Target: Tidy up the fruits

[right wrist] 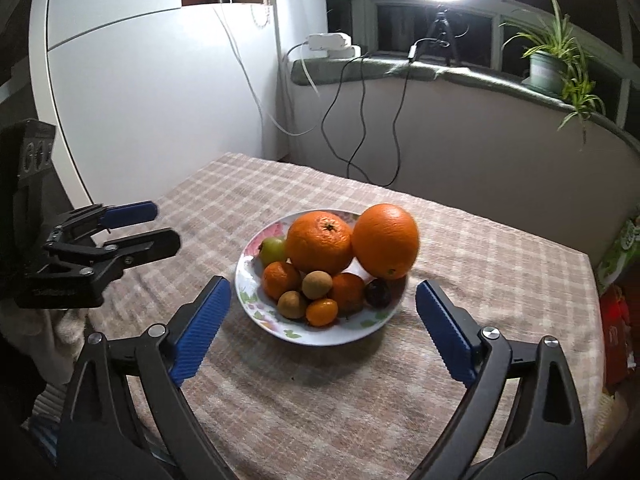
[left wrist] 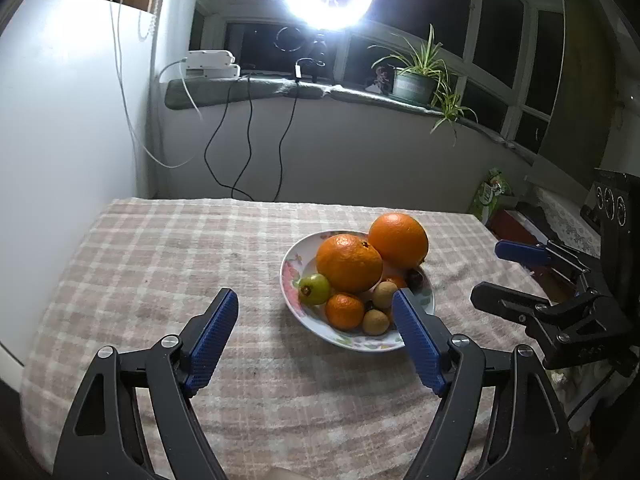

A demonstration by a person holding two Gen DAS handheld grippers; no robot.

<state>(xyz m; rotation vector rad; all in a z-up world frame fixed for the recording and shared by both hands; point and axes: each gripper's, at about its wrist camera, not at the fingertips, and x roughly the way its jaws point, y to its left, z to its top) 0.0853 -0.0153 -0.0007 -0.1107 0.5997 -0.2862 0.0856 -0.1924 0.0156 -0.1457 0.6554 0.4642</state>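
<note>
Two big round oranges (right wrist: 319, 241) are crowning the heaped white floral plate (right wrist: 320, 334) near the right edge of the checked beige tablecloth (left wrist: 160, 260). Right gripper (right wrist: 323, 312) is facing it squarely, jaws spread wide and empty; left gripper (left wrist: 315, 320), equally spread, is sitting offset, the plate lying toward its right finger.

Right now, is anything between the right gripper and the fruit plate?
Nothing visible. The right gripper is open, and only bare checked cloth lies between it and the plate. The left gripper sits off to the side.
</note>
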